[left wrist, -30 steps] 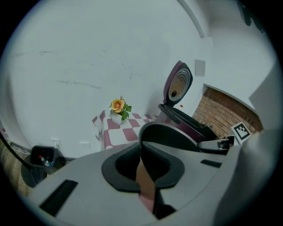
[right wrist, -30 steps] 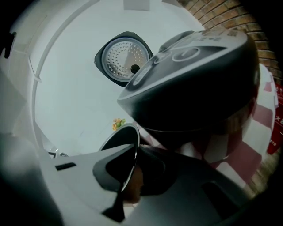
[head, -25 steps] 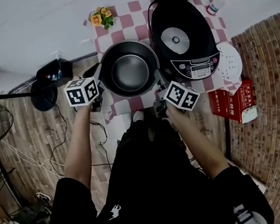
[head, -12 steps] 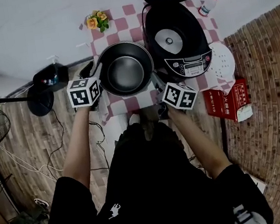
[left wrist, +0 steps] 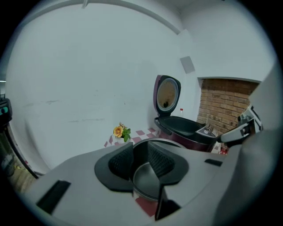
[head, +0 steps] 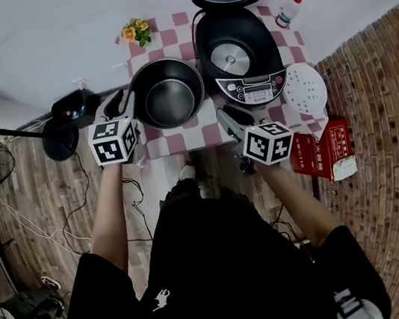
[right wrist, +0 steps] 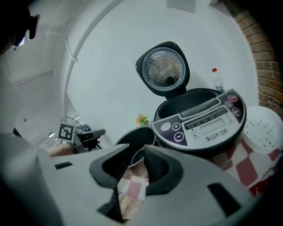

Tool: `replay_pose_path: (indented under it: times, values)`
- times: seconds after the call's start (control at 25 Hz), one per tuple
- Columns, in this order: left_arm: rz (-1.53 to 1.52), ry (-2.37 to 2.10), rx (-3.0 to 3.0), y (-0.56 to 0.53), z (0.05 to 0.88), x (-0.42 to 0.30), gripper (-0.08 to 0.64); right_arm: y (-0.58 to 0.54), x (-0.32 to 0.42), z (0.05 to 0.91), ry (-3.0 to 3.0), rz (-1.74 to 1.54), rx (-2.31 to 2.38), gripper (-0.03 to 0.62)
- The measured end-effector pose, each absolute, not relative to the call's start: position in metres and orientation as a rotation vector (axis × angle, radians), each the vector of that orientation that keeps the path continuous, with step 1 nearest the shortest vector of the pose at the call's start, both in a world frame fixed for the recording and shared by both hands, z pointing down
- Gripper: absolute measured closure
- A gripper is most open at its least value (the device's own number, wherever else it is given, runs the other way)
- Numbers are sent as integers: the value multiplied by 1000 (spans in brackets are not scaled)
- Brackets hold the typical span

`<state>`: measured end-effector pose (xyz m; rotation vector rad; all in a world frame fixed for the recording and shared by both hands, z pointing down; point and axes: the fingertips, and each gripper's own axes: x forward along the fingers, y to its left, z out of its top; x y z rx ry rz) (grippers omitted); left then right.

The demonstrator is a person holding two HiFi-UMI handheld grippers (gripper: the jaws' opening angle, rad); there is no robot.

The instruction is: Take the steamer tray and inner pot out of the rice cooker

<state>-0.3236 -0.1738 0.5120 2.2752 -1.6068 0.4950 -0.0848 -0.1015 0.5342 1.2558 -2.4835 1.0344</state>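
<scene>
A round, dark metal pot [head: 169,101] with a smooth, shiny inside stands on a pink-and-white checked cloth [head: 181,139], just left of the glossy dark cooker [head: 239,57], whose lid stands open. The tray [head: 304,89], a white disc dotted with small holes, lies to the cooker's right. The left gripper [left wrist: 140,152], near the pot's left rim, has its ribbed black pads part-way apart, having just opened and eased in slightly, while the right gripper [right wrist: 137,165] has just opened to a similar gap; both hold nothing.
</scene>
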Motion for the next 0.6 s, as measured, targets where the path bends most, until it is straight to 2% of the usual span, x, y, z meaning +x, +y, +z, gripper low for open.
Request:
replay_pose_path:
  times: [0.04,0.2,0.6]
  values:
    - [481,-1625,2275,-167,505,-319,475,-98,-78,527,-2509,1020,1234,498]
    - [429,-1706,2293,-138,476,-290,560,-91,-43,503,-2577,918,1200,585]
    - [291,-1589,2404,-48,447,-165,558,-48,28,457,-2724,623,1066,591]
